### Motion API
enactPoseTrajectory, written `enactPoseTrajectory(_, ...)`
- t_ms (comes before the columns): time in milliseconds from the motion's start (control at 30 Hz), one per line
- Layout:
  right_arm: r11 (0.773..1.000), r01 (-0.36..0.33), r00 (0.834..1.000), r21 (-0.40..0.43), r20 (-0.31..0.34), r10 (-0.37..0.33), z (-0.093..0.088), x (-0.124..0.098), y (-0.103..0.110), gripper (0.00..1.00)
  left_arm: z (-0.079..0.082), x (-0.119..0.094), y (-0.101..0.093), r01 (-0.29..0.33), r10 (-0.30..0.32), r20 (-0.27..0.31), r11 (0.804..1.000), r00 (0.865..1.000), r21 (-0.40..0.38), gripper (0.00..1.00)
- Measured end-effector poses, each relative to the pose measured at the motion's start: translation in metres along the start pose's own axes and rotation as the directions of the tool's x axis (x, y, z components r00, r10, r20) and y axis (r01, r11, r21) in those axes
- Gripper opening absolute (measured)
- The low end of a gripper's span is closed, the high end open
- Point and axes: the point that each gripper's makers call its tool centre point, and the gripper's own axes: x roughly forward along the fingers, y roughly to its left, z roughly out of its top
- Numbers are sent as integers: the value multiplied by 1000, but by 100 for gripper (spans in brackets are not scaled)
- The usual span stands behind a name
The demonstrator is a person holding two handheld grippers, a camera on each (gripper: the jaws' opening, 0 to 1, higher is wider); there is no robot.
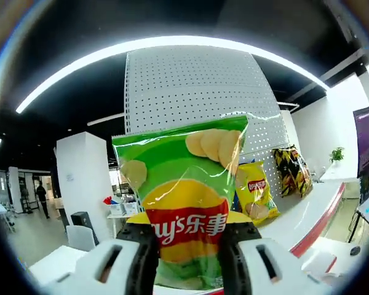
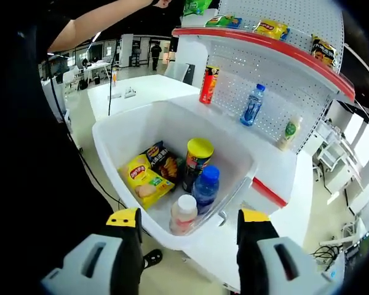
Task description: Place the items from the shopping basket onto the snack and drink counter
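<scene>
The green Lay's chip bag (image 1: 184, 203) is standing upright between the jaws of the left tool (image 1: 187, 246), which is pinching it by its lower part and holding it up in front of the white pegboard back panel (image 1: 190, 86) of the snack and drink counter. Just beside it, at its right, a yellow Lay's bag (image 1: 256, 192) is already leaning against the panel on the top shelf (image 1: 307, 212), and a dark patterned chip bag (image 1: 293, 170) is resting further along toward the end of that shelf.

In the right gripper view, the right tool (image 2: 187, 239) is hovering with its jaws spread apart and nothing between them, above the white shopping basket (image 2: 120, 132). Inside the basket are lying a yellow chip bag (image 2: 142, 178), a dark chip bag (image 2: 164, 161), a yellow-lidded can (image 2: 197, 161), a blue-capped bottle (image 2: 205, 187) and a white-capped bottle (image 2: 184, 212). On the lower counter (image 2: 154, 86) behind the basket, a red can (image 2: 208, 85), a blue water bottle (image 2: 253, 104) and a small green-capped bottle (image 2: 288, 132) are standing along the pegboard.

I judge that the step in hand is placing the green bag on the top shelf. The next move probably needs lowering it in the free place beside the yellow bag, leaning it back on the panel, then opening the jaws. Five items are waiting in the basket.
</scene>
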Motion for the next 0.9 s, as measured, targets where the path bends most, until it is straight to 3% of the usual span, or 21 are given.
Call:
enactPoseTrajectory(133, 1000, 6, 1000, 9, -4, -6, -2, -1, -1, 60, -12, 16, 8, -17, 18, -32, 999, 999, 32, 38)
enactPoseTrajectory(167, 1000, 8, 1000, 9, -4, -8, -2, -1, -1, 60, -19, 17, 8, -22, 22, -60, 1000, 998, 9, 38)
enactPoseTrajectory(267, 1000, 15, 1000, 11, 0, -15, -1, -2, -2, 60, -21, 26, 10, -17, 15, -56, 999, 998, -35, 38)
enactPoseTrajectory(733, 999, 34, 999, 19, 7, -35, 0, -2, -7, 60, -41, 56, 19, -35, 23, -113, 994, 993, -104, 38)
enactPoseTrajectory(833, 999, 37, 999, 22, 6, -37, 1, -2, -8, 60, -47, 61, 21, -47, 41, -136, 998, 990, -45, 38)
enactPoseTrajectory(900, 999, 39, 999, 22, 7, -39, 2, -2, -8, 60, -51, 65, 19, -43, 35, -143, 998, 989, -50, 38)
